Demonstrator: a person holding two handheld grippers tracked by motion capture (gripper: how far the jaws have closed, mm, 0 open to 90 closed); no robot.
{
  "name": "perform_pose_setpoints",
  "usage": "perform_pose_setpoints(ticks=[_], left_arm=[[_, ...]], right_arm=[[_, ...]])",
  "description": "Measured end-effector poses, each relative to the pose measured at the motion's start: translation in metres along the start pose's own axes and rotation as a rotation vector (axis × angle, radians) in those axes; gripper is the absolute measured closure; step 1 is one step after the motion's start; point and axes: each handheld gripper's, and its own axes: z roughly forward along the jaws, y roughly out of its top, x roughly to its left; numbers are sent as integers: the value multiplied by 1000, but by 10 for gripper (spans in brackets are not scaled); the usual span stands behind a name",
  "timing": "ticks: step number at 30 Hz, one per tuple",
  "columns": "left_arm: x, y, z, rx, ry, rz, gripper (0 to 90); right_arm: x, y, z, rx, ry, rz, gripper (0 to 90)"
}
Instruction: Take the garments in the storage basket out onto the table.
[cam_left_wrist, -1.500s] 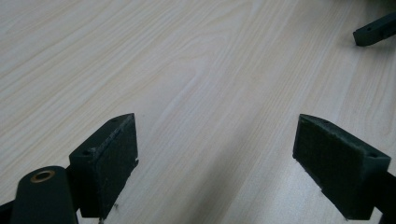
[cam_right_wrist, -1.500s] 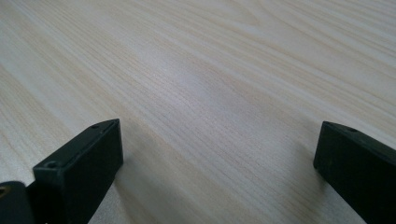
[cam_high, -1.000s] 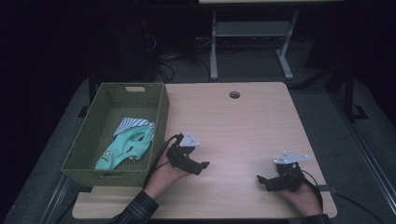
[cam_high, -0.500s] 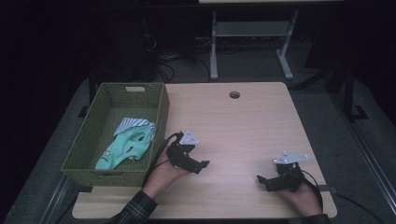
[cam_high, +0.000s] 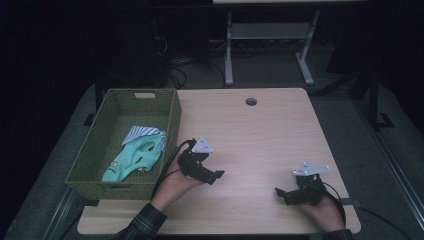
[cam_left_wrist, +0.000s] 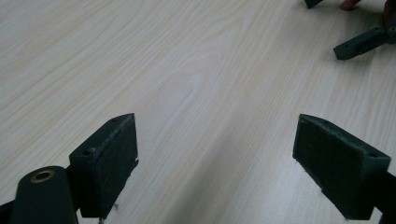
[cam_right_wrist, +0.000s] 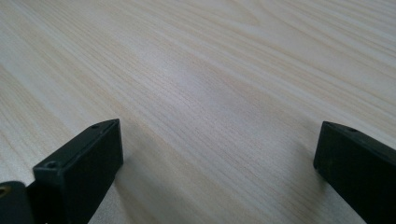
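Both tongs rest low on the bare wooden bench (cam_high: 260, 135), jaws spread wide and holding nothing — the left tongs (cam_high: 212, 176) just beside the green woven basket (cam_high: 170, 130), the right tongs (cam_high: 284, 194) near the front right corner. The mint-green garment (cam_high: 134, 159) lies crumpled inside the basket, a striped cloth (cam_high: 142, 134) tucked against it. This looks like a pause before a pick: the left tongs would need to lift over the basket's rim and drop in. The bench between and beyond both tongs offers open room.
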Motion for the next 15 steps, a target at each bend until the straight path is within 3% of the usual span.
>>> perform_pose_setpoints(ticks=[15], left_arm=[[1, 13, -16, -25, 0, 23, 134]], right_arm=[[0, 0, 0, 0, 0, 0, 11]])
